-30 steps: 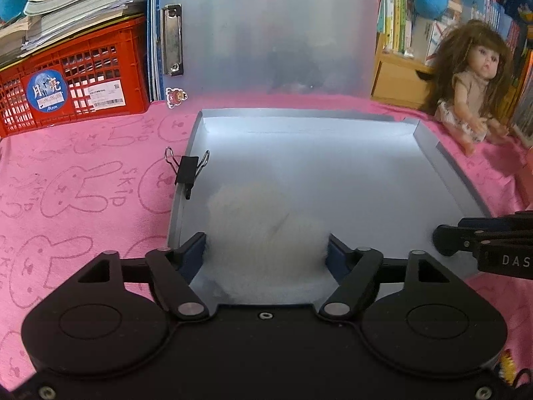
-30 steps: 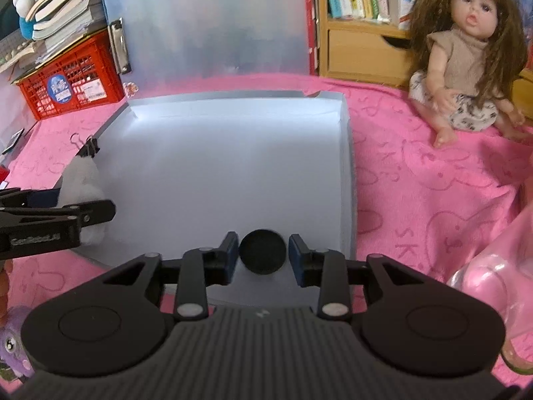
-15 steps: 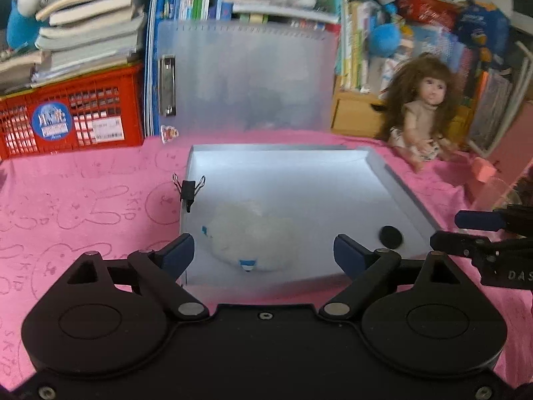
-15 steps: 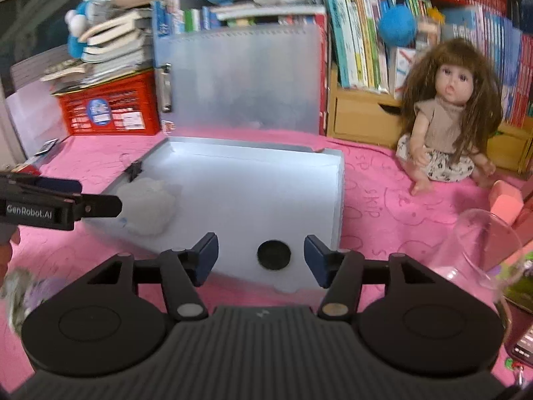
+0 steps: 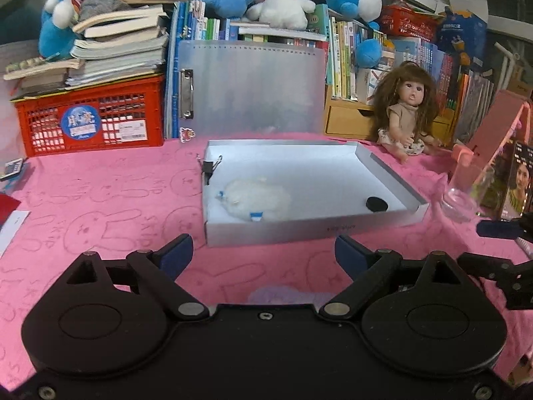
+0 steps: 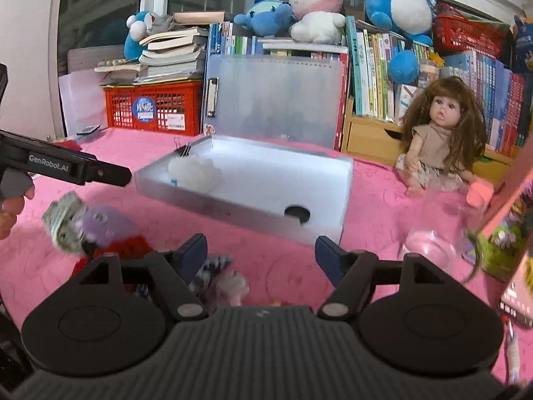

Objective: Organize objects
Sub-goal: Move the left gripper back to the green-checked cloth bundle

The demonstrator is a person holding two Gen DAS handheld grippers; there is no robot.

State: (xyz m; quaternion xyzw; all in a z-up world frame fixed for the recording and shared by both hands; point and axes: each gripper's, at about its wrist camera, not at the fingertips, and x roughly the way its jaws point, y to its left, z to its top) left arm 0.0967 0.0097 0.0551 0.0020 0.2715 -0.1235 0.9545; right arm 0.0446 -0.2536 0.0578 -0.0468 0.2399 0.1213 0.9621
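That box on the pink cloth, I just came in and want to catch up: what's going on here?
A person is tidying small things into the shallow white box with a gripper in each hand. A white fluffy toy and a black disc lie inside it, and a binder clip sits on its left wall. The left gripper and the right gripper are both outside the box, jaws opening and nothing between them. More small toys wait on the cloth.

Pink cloth [image 5: 100, 206] with faint bunny outlines over the counter. Silver-grey tray [image 5: 299, 226], white inside. White fluffy toy [image 5: 256, 198] with small blue tags. Black round disc [image 5: 376, 204]. Black binder clip [image 5: 208, 166]. Red lattice crate [image 5: 90, 116] with blue round sticker. Doll [image 5: 408, 113]: brown hair, beige top. Frosted translucent clipboard [image 5: 253, 90]. Purple plush [image 6: 103, 225] on the cloth.
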